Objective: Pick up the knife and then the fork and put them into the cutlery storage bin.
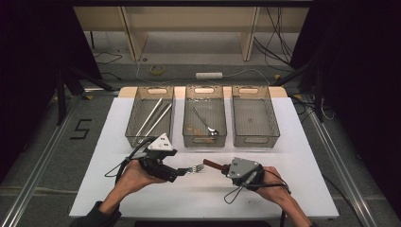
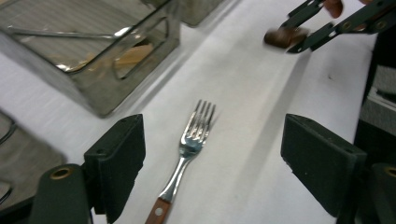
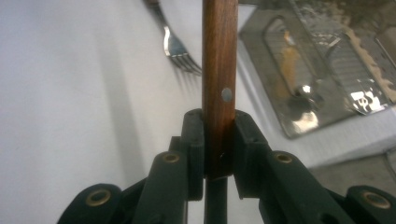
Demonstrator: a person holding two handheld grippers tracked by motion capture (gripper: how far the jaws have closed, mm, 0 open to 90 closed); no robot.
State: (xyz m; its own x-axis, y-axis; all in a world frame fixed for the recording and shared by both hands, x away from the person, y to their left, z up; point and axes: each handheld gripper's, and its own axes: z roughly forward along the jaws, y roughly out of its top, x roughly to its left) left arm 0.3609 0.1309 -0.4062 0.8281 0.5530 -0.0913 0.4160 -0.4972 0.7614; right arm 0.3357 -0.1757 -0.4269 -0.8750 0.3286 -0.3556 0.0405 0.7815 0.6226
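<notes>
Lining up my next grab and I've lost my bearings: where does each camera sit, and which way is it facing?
High view: above the person's side, looking forward and down on the white table; both forearms, left gripper and right gripper show.
Left gripper view: on the left gripper, looking along its open jaws at the fork.
Right gripper view: on the right gripper, along jaws shut on a wooden handle.
Shared: all three show the fork.
</notes>
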